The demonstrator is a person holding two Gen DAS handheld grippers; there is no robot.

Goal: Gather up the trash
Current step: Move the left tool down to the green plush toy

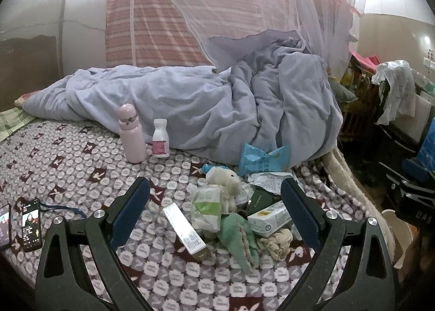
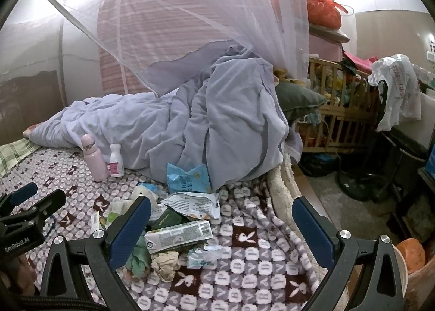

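Nothing collected yet, I reckon: trash pile [image 1: 233, 207] sits on the blanket [image 1: 81, 169] at 12 o'clock btwn my left gripper [image 1: 214, 216] fingers; right gripper [image 2: 221, 232] too, both spread wide, empty.

I see a fuzzy, matt patterned blanket [image 1: 81, 164], a soft wrinkled lilac quilt [image 1: 190, 104], a glossy crinkled blue foil packet [image 1: 258, 159], a smooth pink bottle [image 1: 131, 134], sheer netting [image 2: 217, 12] and a bare wooden crib [image 2: 342, 99].
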